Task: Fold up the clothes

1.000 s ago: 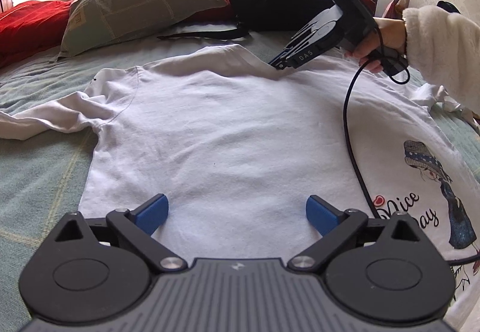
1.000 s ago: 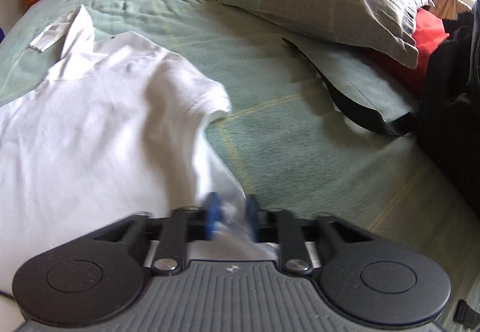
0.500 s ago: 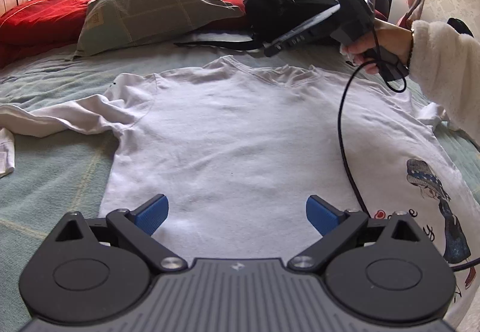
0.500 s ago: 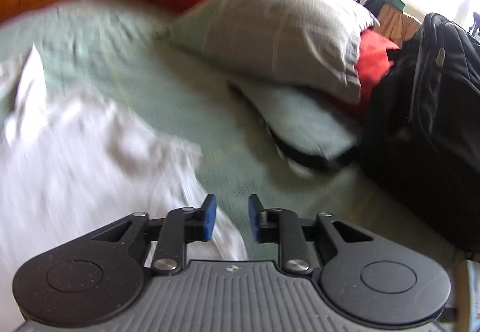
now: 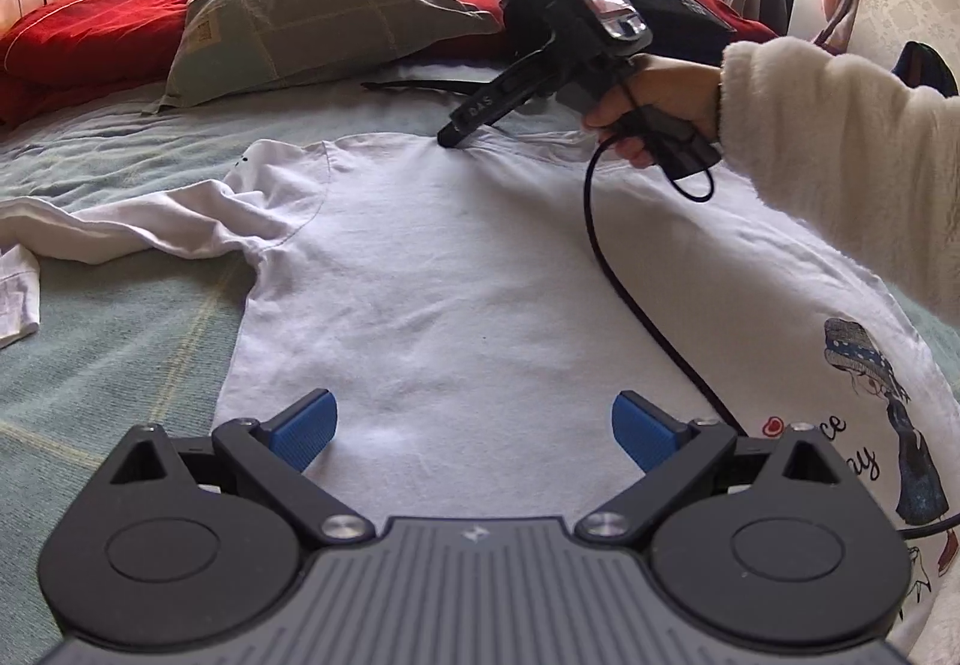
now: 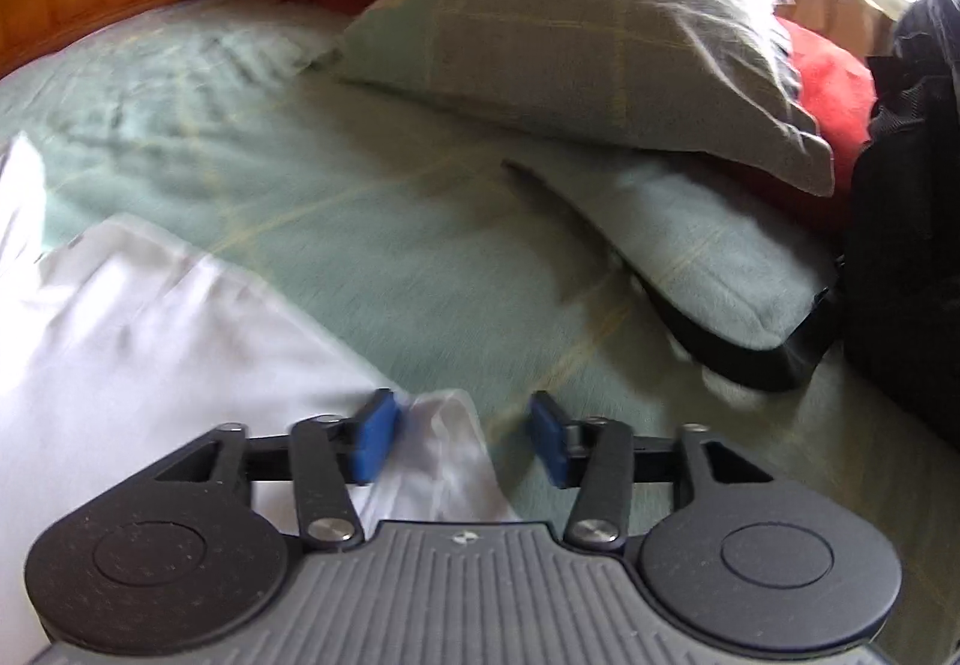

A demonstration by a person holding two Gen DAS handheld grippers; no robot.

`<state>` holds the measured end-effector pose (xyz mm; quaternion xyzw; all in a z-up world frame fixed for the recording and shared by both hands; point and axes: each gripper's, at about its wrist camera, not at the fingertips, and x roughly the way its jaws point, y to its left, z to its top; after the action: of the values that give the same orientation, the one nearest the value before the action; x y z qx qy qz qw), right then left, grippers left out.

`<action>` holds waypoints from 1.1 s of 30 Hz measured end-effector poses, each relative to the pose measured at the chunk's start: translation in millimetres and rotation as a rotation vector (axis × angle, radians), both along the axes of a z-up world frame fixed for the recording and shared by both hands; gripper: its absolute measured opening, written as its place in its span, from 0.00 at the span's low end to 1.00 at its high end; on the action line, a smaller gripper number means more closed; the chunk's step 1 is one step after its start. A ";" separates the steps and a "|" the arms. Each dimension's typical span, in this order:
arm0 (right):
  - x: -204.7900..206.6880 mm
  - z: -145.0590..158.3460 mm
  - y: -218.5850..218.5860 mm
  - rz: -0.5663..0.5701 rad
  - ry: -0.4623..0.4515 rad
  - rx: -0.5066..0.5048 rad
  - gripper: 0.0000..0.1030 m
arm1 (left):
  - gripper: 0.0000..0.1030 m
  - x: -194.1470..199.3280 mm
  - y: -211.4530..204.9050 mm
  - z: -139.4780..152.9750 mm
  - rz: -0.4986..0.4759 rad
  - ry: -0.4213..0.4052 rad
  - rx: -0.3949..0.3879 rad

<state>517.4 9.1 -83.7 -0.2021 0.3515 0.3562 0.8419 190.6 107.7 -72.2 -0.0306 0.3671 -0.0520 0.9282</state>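
Two blue pads of the left gripper [image 5: 474, 428] stand wide apart with nothing between them, hovering over the lower part of a white T-shirt [image 5: 456, 269] spread flat on the green bedspread [image 5: 108, 365], while at the shirt's collar the right gripper [image 5: 451, 137], held by a hand [image 5: 654, 107] in a fluffy cream sleeve [image 5: 840, 155], has its tips down. In the right wrist view, blurred, the right gripper [image 6: 459, 434] has its jaws opening, a fold of the T-shirt [image 6: 150, 341] lying loose between the pads beside the left one, with a grey-green pillow [image 6: 588, 29] beyond.
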 end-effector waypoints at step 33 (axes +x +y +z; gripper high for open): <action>-4.1 27.1 -170.8 -0.178 0.063 0.004 0.57 | 0.95 -14.6 -0.1 4.2 -0.027 -0.027 -0.018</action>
<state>513.3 -161.6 -56.6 -0.1571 0.3939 0.2867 0.8591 176.1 107.7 -67.9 -0.0331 0.3546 -0.0683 0.9319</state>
